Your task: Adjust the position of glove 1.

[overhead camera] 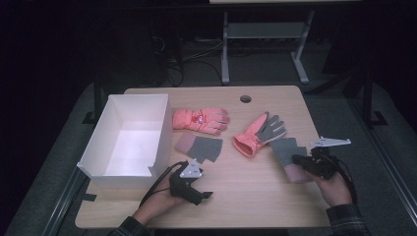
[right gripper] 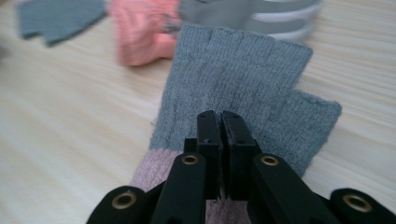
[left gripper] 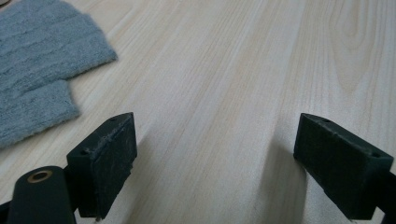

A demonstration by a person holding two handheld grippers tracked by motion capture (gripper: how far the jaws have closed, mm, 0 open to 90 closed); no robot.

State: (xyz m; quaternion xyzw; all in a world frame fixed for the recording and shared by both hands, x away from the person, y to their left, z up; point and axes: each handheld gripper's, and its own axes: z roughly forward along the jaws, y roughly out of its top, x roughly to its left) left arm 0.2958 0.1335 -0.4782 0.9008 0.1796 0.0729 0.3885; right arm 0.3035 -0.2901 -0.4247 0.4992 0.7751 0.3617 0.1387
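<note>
Two grey fingerless knit gloves with pink cuffs lie on the wooden table. One grey glove [overhead camera: 200, 147] [left gripper: 42, 70] is in the middle, just beyond my left gripper [overhead camera: 200, 195] [left gripper: 219, 140], which is open over bare wood with nothing between its jaws. The other grey glove [overhead camera: 286, 151] [right gripper: 243, 79] lies flat at the right. My right gripper [overhead camera: 304, 162] [right gripper: 220, 119] is shut, jaws pressed together, tips low over that glove near its cuff; I see no fabric pinched between them. Two pink ski gloves lie farther back: one [overhead camera: 200, 119] palm down, one [overhead camera: 258, 132] [right gripper: 144, 32] grey palm up.
An open white box [overhead camera: 105, 162], nothing in it, stands at the table's left side beside my left hand. A round cable hole [overhead camera: 245, 99] is near the far edge. Bare wood runs along the front between my two hands.
</note>
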